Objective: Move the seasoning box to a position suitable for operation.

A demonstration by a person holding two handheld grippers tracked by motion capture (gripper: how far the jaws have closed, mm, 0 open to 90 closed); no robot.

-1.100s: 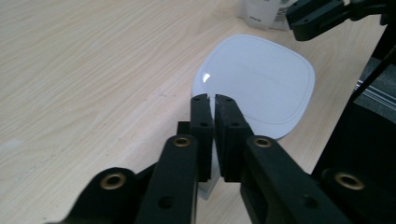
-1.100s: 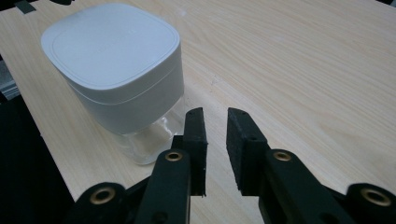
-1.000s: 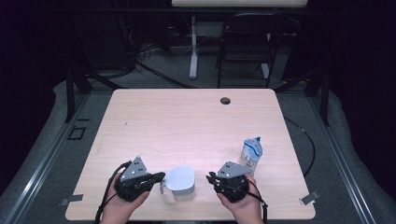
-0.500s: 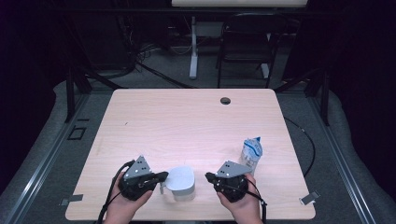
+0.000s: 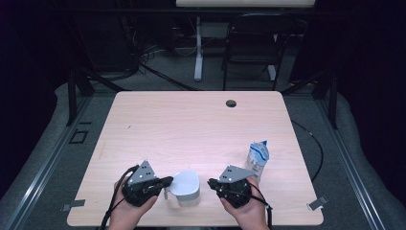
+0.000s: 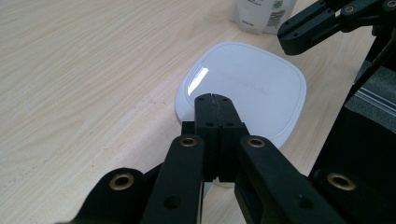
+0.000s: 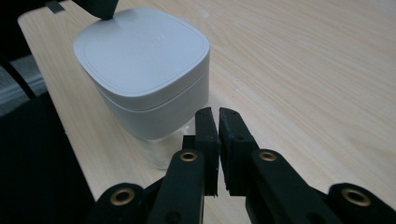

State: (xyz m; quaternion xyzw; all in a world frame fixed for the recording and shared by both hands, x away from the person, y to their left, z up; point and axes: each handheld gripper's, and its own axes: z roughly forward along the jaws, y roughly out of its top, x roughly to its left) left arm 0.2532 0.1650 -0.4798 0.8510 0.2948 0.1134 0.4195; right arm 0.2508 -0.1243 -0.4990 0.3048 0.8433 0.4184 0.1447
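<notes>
Flanking the white container (image 5: 186,186), left tongs (image 5: 166,181) and right tongs (image 5: 210,182) point inward, both closed, empty.

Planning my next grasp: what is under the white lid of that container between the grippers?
Under the white lid sits a clear container body, visible as a thin band at the base. Its contents cannot be seen; the deep lid covers them.

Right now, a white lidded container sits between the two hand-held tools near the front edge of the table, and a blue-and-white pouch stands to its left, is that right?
Not quite. The white lidded container does sit between the left gripper and the right gripper near the table's front edge, but the blue-and-white pouch stands to its right, beyond the right gripper. The high view shows this.
</notes>
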